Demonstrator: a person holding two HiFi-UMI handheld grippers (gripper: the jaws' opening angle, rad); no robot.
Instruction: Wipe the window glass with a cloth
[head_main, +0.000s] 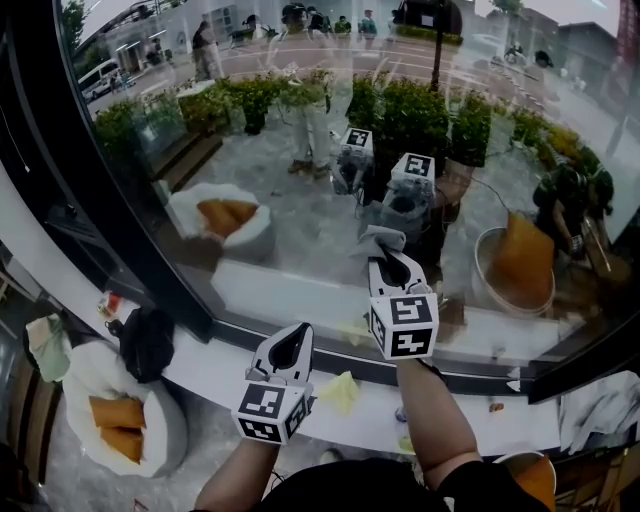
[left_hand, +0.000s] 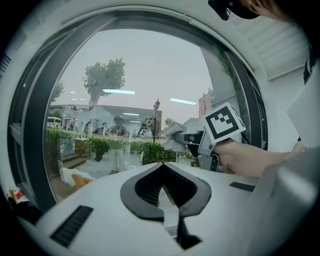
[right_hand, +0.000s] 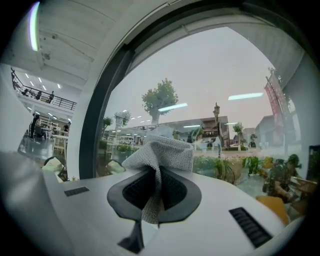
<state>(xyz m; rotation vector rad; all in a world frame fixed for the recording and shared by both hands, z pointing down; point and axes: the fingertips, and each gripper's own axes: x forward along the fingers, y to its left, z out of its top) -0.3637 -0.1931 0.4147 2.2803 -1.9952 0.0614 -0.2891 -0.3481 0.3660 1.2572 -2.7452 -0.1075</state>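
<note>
Right tool (right_hand: 154, 186) pinching a grey knit cloth (right_hand: 161, 150): jaws clamped on its lower fold, rest of it bunched up past the tips. Cloth is held up at the glass (head_main: 300, 210), low in the middle of the pane and right by its own reflection; cannot tell if it actually touches. Left tool (left_hand: 163, 186) has jaws pressed together, tips meeting, nothing between them. It sits lower and to the left of the right tool, back from the glass, over the white sill (head_main: 490, 425). Both forearms come up from the bottom edge in the head view; the hand (left_hand: 239, 156) on the right tool's grip shows in the left gripper view. Both marker cubes are mirrored in the glass above the cloth. A dark curved frame (head_main: 120, 230) runs along the glass on the left and under it. Yellow-green scrap (head_main: 342, 392) lies on the sill between the two arms. White beanbag (head_main: 160, 400) with orange cushions at lower left, black bundle (head_main: 147, 342) just above it by the frame. Hedges (head_main: 410, 115) outside past the glass.
</note>
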